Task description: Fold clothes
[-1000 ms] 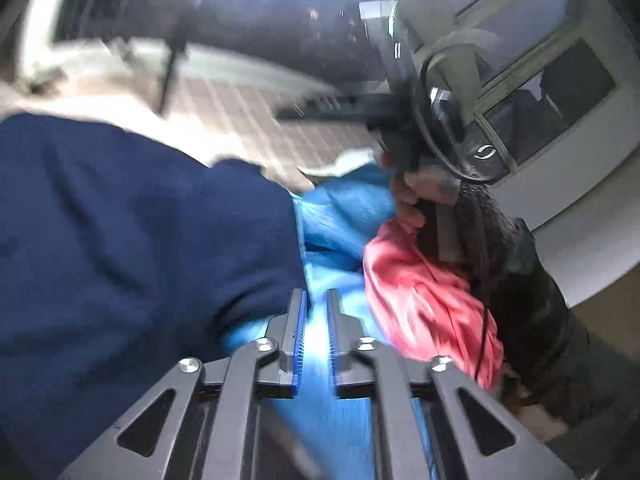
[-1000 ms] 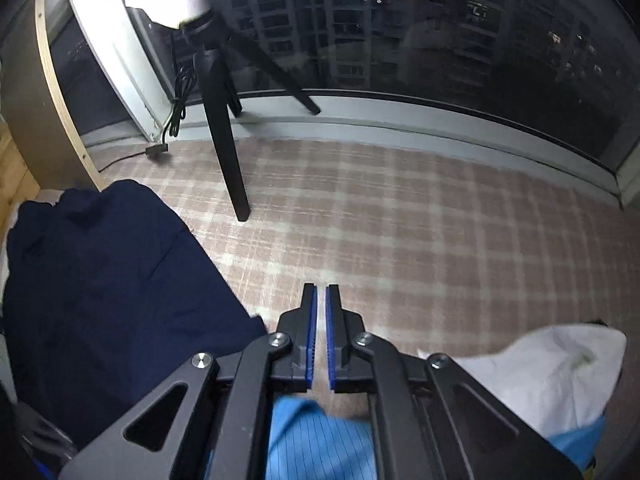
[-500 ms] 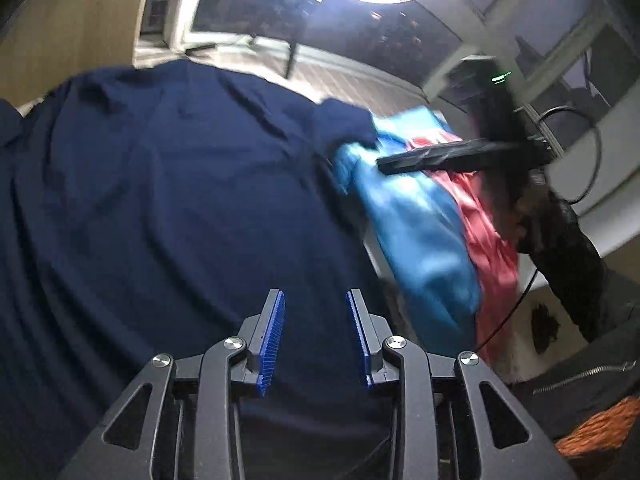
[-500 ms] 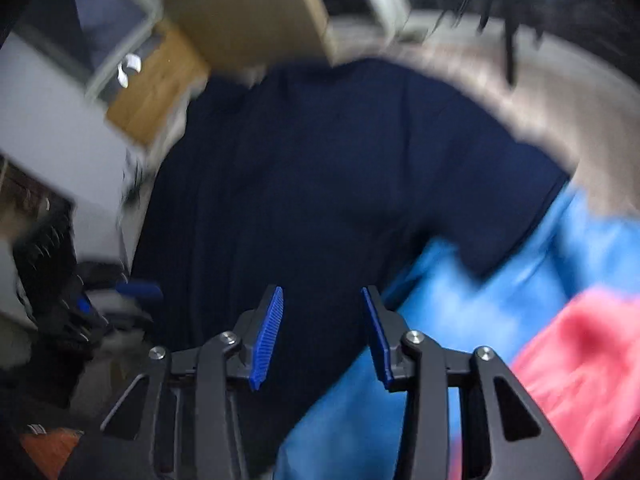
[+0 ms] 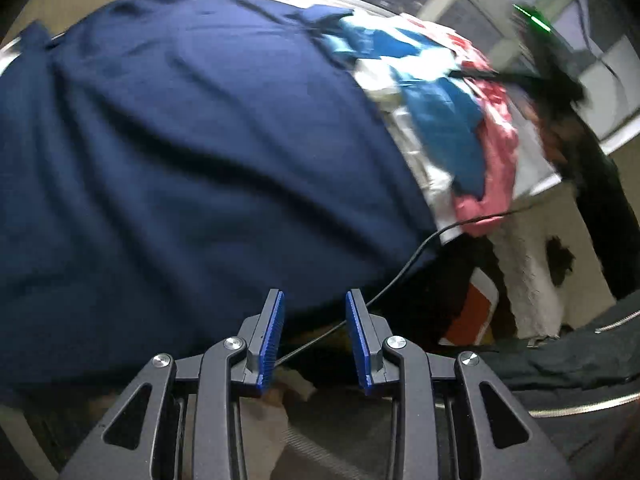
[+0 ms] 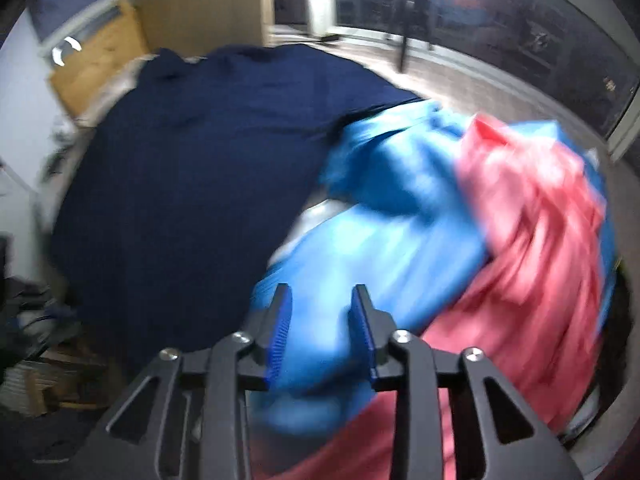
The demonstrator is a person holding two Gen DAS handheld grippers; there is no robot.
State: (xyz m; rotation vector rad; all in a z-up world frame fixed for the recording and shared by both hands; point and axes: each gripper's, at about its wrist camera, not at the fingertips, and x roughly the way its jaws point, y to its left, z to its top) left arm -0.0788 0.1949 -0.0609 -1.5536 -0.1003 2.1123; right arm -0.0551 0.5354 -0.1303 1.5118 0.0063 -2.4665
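A navy blue shirt [image 5: 192,152] lies spread over the table, its near hem hanging over the front edge; it also shows in the right wrist view [image 6: 192,168]. My left gripper [image 5: 315,336] is open and empty, just below that hem. To the right lies a heap of bright blue [image 5: 444,128] and pink [image 5: 496,136] clothes. My right gripper [image 6: 323,332] is open and empty, over the bright blue garment [image 6: 380,240] beside the pink one [image 6: 532,240]. The right gripper's body shows blurred in the left wrist view [image 5: 536,76].
A thin black cable [image 5: 404,268] hangs across the table's front edge near my left gripper. A white table surface [image 5: 412,148] shows between the clothes. A tripod leg [image 6: 406,40] stands on the checked floor by the window. Wooden furniture [image 6: 100,60] is at the left.
Both grippers, shut a second ago, have opened and pulled back toward the table's near edge. The navy shirt now lies spread out. Both views are motion-blurred.
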